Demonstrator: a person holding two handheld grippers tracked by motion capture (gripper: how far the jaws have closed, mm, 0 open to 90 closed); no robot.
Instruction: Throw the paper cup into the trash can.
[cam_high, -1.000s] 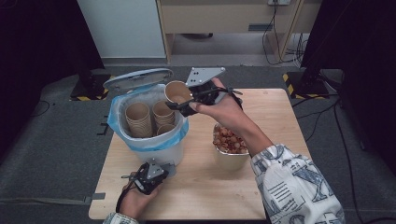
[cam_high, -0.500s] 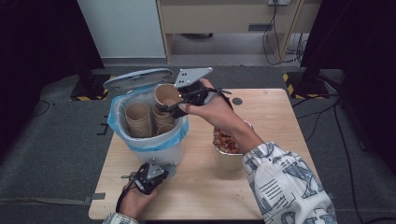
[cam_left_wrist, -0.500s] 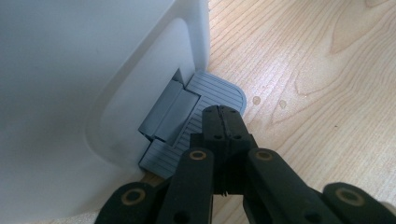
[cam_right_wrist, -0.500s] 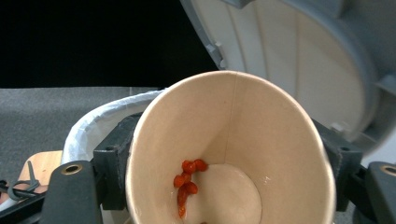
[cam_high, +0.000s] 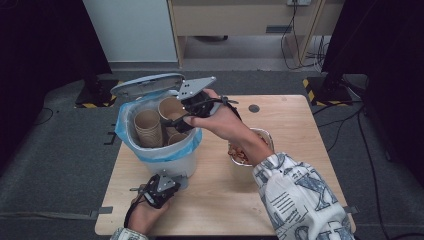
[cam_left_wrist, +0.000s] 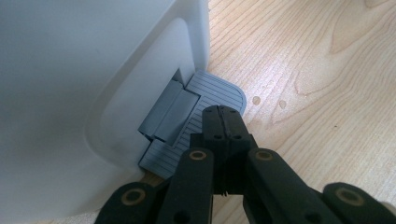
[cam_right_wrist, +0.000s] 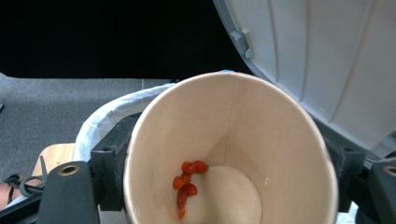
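Over the bin (cam_high: 165, 155), paper cup (cam_right_wrist: 231, 154) squeezed tight in right gripper (cam_high: 182, 121), left gripper (cam_left_wrist: 223, 122) shut, pressing the pedal (cam_left_wrist: 212, 93); might slip off, dropping the lid (cam_high: 147, 85) onto the cup.

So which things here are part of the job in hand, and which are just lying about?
In the job:
- right gripper, clamped on a paper cup with red scraps inside, over the bin
- white pedal bin with blue liner, lid up, cups stacked inside
- left gripper, jaws shut, on the bin's grey pedal

Lying about:
- bowl of food on the table, beside the bin
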